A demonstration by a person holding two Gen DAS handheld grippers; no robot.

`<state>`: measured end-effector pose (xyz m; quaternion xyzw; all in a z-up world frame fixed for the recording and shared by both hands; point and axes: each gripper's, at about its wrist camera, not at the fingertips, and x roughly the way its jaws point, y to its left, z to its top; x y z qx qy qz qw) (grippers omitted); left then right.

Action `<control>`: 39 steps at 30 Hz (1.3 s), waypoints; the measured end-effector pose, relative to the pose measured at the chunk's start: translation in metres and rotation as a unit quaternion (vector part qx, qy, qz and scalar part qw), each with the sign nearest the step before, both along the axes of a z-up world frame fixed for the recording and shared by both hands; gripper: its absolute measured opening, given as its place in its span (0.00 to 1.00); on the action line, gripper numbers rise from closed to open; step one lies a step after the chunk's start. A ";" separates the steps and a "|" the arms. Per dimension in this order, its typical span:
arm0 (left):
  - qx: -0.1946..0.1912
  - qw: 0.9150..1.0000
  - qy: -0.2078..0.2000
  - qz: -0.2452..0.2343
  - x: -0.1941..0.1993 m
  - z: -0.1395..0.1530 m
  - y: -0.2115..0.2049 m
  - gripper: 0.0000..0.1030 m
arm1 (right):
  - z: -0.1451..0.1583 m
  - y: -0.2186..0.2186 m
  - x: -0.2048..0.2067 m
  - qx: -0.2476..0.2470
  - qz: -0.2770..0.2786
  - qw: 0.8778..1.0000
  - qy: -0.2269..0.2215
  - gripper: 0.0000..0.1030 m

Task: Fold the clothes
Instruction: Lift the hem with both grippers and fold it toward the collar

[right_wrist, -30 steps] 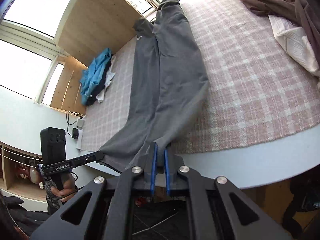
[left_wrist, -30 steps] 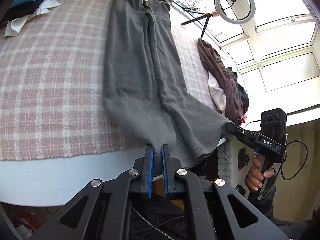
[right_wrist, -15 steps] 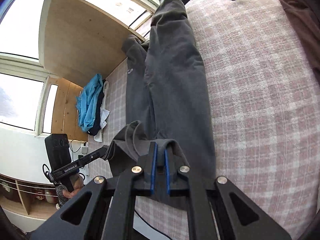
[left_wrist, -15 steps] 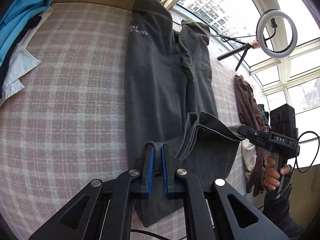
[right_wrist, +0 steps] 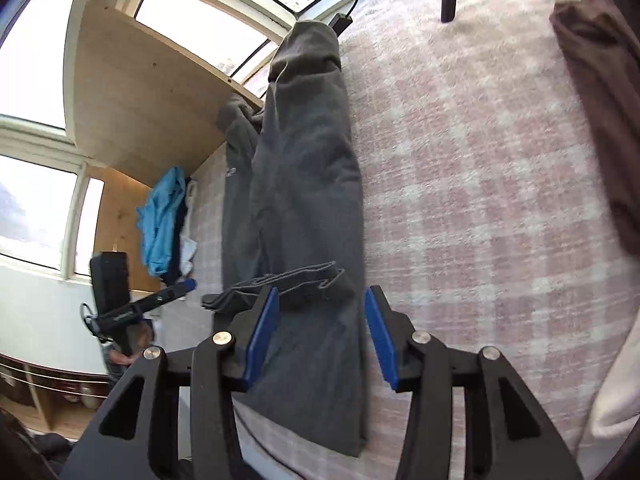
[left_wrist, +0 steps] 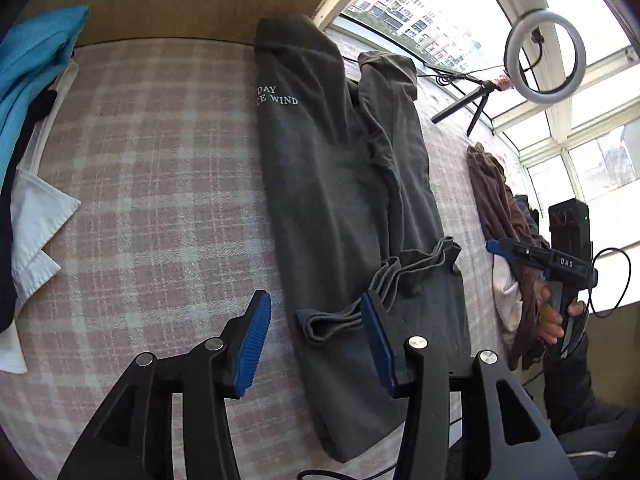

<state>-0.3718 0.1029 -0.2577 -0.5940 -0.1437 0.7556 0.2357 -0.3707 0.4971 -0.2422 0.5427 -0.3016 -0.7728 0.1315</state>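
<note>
Grey trousers [left_wrist: 344,184] lying lengthwise on the pink plaid bedcover [left_wrist: 160,200], lower end folded back over itself; left gripper [left_wrist: 316,344] spread wide, empty, above that folded hem; right gripper [right_wrist: 320,340] likewise released; blue garment [left_wrist: 28,76] well left of the trousers

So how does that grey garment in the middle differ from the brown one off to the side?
The grey trousers are spread out long and flat across the checked bedcover, with their near end folded back; the brown garment lies crumpled in a heap at the bed's edge. The grey pair carries white lettering; no print shows on the brown. Both rest on the bed, untouched by either tool.
</note>
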 end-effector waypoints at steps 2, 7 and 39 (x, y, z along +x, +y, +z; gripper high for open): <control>-0.004 0.999 0.000 -0.046 -0.001 -0.002 0.015 0.43 | 0.007 -0.023 -0.004 0.032 0.055 0.998 0.021 0.43; -0.063 0.984 0.031 -0.162 -0.007 -0.001 0.070 0.43 | 0.020 -0.105 -0.028 0.127 0.246 0.958 0.070 0.43; -0.088 0.940 0.061 -0.323 -0.009 -0.005 0.127 0.07 | -0.005 -0.171 -0.049 0.163 0.505 0.844 0.073 0.12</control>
